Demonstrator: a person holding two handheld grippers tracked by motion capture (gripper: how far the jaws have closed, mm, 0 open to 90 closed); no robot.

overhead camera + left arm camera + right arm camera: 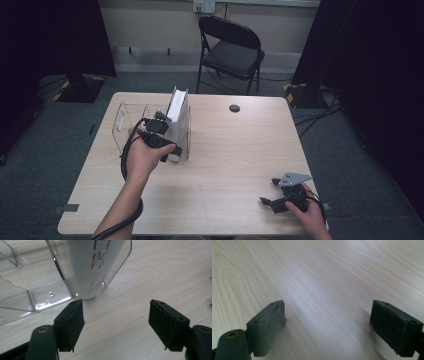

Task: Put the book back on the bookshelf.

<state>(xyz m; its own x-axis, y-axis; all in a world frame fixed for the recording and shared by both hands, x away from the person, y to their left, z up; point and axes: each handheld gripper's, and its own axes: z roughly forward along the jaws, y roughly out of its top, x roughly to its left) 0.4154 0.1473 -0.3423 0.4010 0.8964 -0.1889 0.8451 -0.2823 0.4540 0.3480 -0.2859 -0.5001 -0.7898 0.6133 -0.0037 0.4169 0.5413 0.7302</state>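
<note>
Two ribbed black jaws of the left gripper gape empty just before the white booklet standing in the clear acrylic rack, while the right gripper rests wide open on the pale woodgrain table.

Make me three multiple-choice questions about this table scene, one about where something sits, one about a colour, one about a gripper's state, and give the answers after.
1. Where does the white booklet stand?
A. Flat by the right gripper
B. Upright in the clear plastic holder
C. On the folding chair

2. What colour is the print on the booklet?
A. Red
B. Green
C. Blue

3. How do the left gripper jaws stand?
A. Clamped on the booklet
C. Shut on nothing
B. Open, nothing between them

Answers: 1 B, the high view shows it upright in the holder's right end. 2 A, the left gripper view shows red characters. 3 B, bare table lies between the pads.
</note>
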